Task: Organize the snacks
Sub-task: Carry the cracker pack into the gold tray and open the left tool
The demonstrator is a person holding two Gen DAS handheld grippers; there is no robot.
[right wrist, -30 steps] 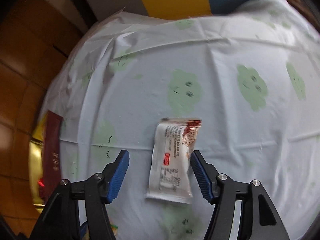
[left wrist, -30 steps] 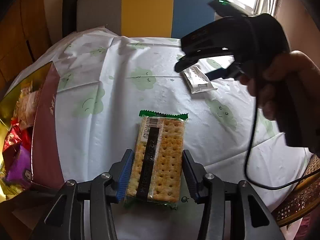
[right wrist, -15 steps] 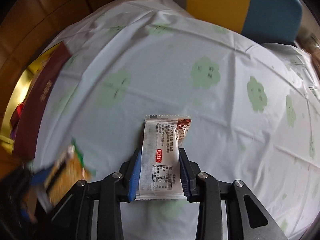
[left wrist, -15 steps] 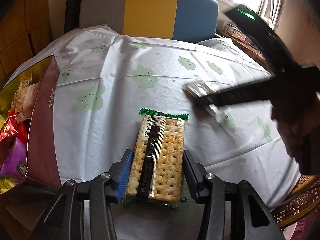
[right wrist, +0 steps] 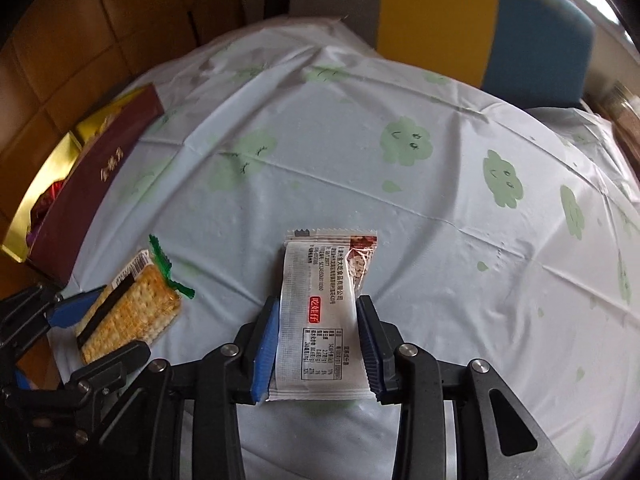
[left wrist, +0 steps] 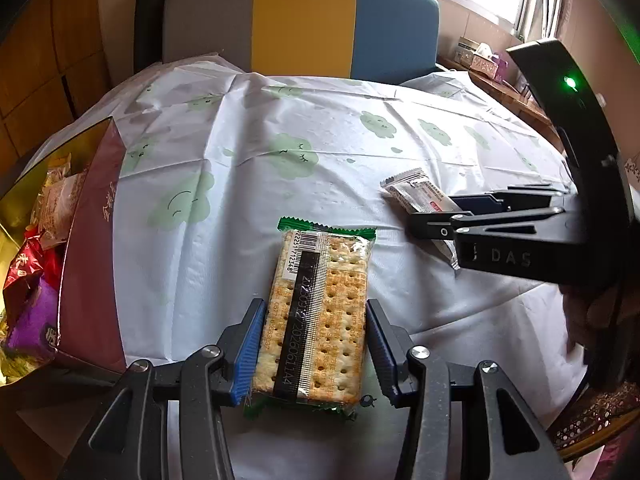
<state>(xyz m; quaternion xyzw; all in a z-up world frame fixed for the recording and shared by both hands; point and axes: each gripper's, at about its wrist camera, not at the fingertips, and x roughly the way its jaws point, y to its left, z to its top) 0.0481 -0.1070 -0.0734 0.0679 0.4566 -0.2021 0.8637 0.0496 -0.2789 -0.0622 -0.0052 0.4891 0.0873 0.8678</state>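
Left tongs [left wrist: 316, 354] clamped on cracker packet [left wrist: 320, 312], blue pads pressed against both long sides near its lower end, green-edged wrapper end pointing away over bench [left wrist: 248, 184]. Cracker packet seen from right wrist view at lower left, still between same blue pads, low over white cloth printed with green clouds. Right tongs [right wrist: 318, 344] closed on white snack sachet [right wrist: 324, 316], pads squeezing its two long edges, crimped top end and red-brown picture corner sticking forward beyond the pads. Sachet held just above cloth, to the right of cracker packet and apart from it. Maroon gift box [left wrist: 90, 248] stood open along left edge of bench, gold-lined, holding red, purple and pale wrapped snacks [left wrist: 28, 280]. Grey, yellow and blue chair back [left wrist: 304, 24] stood behind far side of bench.
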